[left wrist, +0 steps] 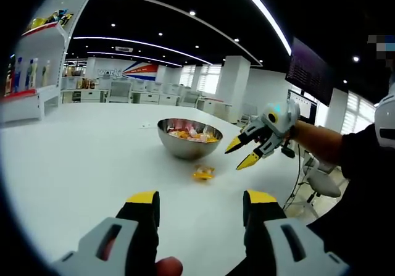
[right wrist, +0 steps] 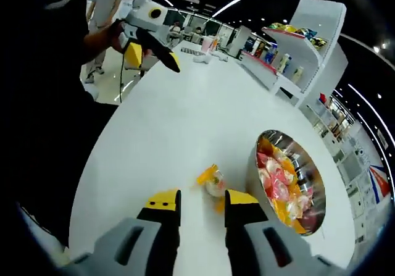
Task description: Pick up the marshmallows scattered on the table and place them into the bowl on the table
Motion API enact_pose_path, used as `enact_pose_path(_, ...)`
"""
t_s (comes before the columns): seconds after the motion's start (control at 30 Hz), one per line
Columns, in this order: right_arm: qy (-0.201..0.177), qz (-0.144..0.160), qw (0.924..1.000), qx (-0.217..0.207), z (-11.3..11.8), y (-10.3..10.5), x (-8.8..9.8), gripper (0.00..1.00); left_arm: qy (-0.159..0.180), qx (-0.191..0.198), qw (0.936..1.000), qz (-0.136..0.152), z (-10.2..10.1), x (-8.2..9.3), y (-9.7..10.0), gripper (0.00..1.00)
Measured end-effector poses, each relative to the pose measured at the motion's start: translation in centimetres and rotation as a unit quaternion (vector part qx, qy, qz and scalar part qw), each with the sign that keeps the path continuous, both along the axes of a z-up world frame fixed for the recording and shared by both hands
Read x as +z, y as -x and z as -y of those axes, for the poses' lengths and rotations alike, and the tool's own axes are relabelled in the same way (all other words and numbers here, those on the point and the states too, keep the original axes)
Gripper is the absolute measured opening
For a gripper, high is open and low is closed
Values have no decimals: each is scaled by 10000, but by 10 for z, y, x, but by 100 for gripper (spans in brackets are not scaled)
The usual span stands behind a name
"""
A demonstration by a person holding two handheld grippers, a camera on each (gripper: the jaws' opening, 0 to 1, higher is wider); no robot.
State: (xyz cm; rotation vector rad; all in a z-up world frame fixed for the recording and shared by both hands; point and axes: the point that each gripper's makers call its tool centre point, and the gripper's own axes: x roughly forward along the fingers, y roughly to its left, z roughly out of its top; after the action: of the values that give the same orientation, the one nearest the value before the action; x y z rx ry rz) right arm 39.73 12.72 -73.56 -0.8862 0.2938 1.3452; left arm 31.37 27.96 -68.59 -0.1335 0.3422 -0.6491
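Plainly, the coming move turns on the one small marshmallow in a clear wrapper with twisted yellow ends (right wrist: 213, 181), which lies on the round white table (right wrist: 166, 128) just ahead of the right gripper (right wrist: 202, 203), low in the centre of the right gripper view. It sits in line with the gap between the jaws, slightly toward the right jaw, its long axis seemingly running slantwise from upper left to lower right. Those yellow-tipped jaws stand moderately apart and empty. Just right of it is the shiny steel bowl of wrapped sweets (right wrist: 290, 183). In the left gripper view the sweet (left wrist: 203, 173) lies well ahead of the left gripper (left wrist: 200, 200), whose jaws are wide and empty, so the right looks the nearer.
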Motion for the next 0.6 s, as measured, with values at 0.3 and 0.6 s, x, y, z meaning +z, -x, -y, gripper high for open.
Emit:
enact_pose_path(0.3,538,244,9975,376,-8,-9,-12,32,22,33,10000,-10,-3,-1,1,55)
enact_pose_path(0.6,1796,753,9720,1316,-18,-4,-28,35,68,50,10000,-22,-4,-1,3,55)
